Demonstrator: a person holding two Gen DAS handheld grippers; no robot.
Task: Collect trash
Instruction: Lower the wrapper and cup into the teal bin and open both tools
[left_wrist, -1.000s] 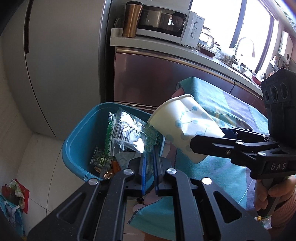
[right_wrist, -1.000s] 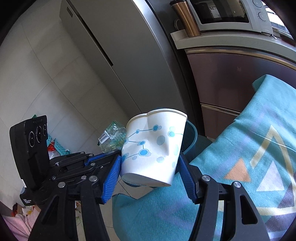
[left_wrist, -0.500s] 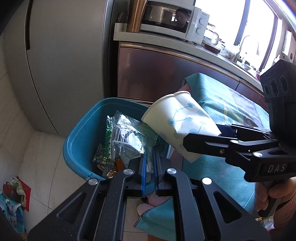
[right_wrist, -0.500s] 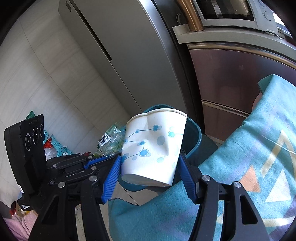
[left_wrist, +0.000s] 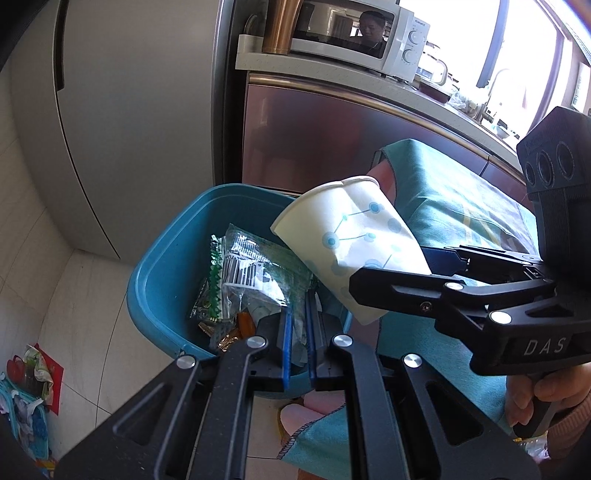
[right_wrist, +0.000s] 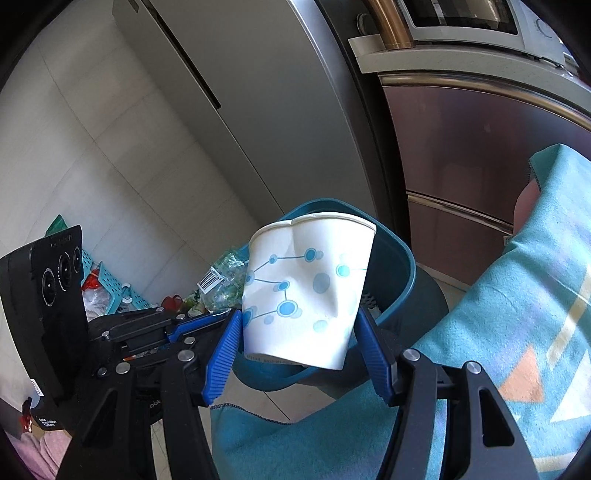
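1. Trash bin (left_wrist: 166, 266), the teal plastic one, is parked on the floor between the grey fridge (left_wrist: 140, 110) and the cloth-covered surface (left_wrist: 454, 206). Wrappers and a few other bits are already piled inside, so part of the collecting looks done.
2. Paper cup (right_wrist: 306, 291), white with blue dots and a dented wall, is pinched near its base by the right hand-held gripper (right_wrist: 299, 347). It is tilted with its mouth toward the bin, above the near rim, not yet inside.
3. Clear plastic wrapper (left_wrist: 251, 273) with a barcode and green print is clamped by the left hand-held gripper (left_wrist: 297, 332), whose jaws are nearly together around it. The wrapper is held up over the bin's opening and hasn't been dropped yet.
4. Small stuff at the bottom of the bin, like a gold-ish wrapper (left_wrist: 225, 338), can be made out, but not much detail.
5. What's left, by the look of it: both items need to be let go over the bin. Whether more trash is waiting on the surface can't be told from these views.
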